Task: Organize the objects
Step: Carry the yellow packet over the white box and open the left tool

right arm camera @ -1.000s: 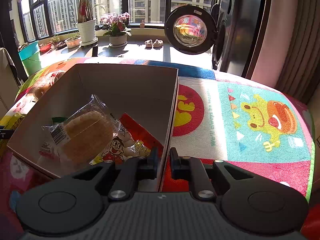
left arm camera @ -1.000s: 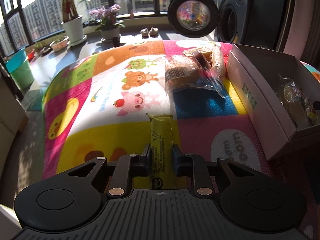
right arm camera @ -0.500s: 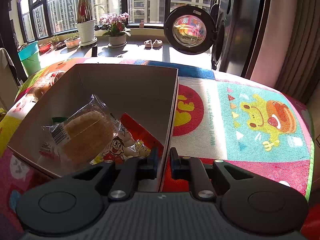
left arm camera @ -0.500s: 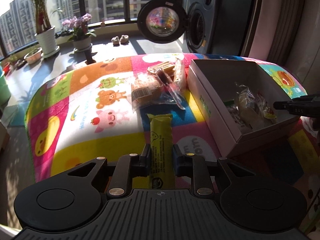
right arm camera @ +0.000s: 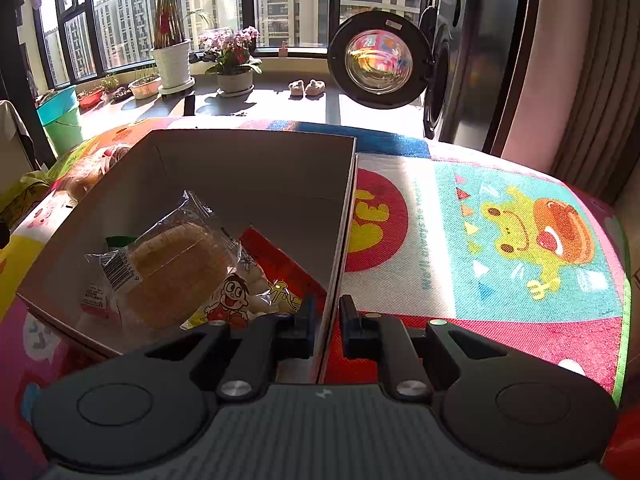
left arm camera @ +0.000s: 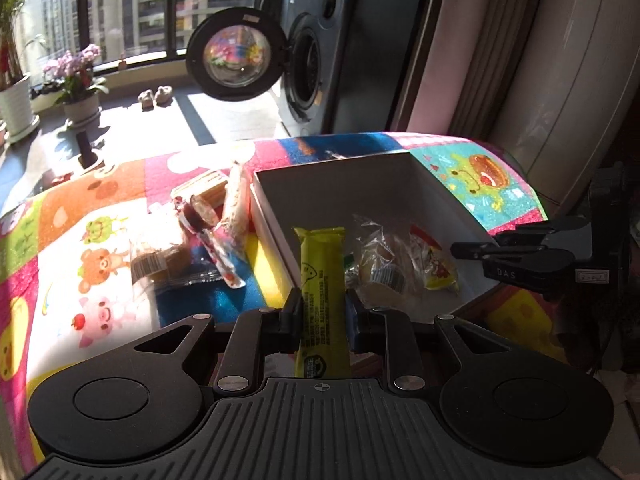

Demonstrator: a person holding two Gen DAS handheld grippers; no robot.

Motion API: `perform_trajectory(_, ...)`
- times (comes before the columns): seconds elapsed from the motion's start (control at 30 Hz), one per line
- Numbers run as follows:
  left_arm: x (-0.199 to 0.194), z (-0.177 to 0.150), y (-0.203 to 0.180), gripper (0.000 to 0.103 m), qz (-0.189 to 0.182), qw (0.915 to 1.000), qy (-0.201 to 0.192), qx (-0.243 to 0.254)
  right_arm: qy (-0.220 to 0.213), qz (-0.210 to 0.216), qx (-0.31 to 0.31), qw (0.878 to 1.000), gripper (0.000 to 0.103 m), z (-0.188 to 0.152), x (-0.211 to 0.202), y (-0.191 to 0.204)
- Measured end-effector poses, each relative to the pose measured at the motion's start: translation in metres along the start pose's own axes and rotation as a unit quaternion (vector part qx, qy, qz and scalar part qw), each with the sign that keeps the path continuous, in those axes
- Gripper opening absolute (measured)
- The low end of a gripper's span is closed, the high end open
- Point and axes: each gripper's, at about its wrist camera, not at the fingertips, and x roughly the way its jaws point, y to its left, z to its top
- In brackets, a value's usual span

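Snack bar [left arm camera: 322, 280], yellow, now over the open box [left arm camera: 384, 184] rather than the mat [left arm camera: 100, 240] (a second ago); long axis straight ahead, clamped in left gripper [left arm camera: 323, 312]. Right gripper [right arm camera: 327, 320] closed on box's wall.

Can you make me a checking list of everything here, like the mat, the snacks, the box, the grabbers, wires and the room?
Surface: colourful cartoon mat.
Job's things: yellow snack bar over the open box; bread packet and red snack bag inside.
Clutter: snack pile on the mat beside the box.
Grippers: left gripper grips the bar; right gripper pinches the box wall.
Cables: nothing seen.
Surroundings: washing machine with its door open, potted plants, windows.
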Motion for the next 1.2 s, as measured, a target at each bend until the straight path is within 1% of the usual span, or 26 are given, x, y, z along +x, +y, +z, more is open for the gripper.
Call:
perform_trajectory(0.13,0.017,0.011,-0.009,0.025,-0.014,0.9998,-0.001,-0.011,-0.001,0.004,0.003,1.000,0.013,0.000,0.000,-0.002)
perform_trajectory(0.2,0.029,0.018,-0.012,0.025,-0.024,0.9993,0.001,-0.027,-0.001,0.005,0.004,1.000,0.013,0.000,0.000,-0.003)
perform_trajectory(0.37,0.058,0.034,-0.018,0.025,-0.035,0.9983,0.008,-0.047,-0.002,0.008,0.005,1.000,0.013,0.000,0.001,-0.004)
perform_trajectory(0.53,0.078,0.046,-0.024,0.025,-0.045,0.9974,0.008,-0.056,-0.002,0.009,0.006,1.000,0.013,0.000,0.001,-0.005)
perform_trajectory(0.8,0.100,0.053,-0.032,0.025,-0.037,0.9975,0.016,-0.058,-0.002,0.011,0.006,1.000,0.013,0.000,0.001,-0.005)
perform_trajectory(1.0,0.107,0.056,-0.031,0.025,-0.030,0.9974,0.016,-0.063,-0.002,0.011,0.006,1.000,0.014,0.000,0.001,-0.005)
perform_trajectory(1.2,0.109,0.055,-0.031,0.026,-0.008,0.9982,0.014,-0.058,-0.002,0.011,0.006,1.000,0.014,0.000,0.001,-0.004)
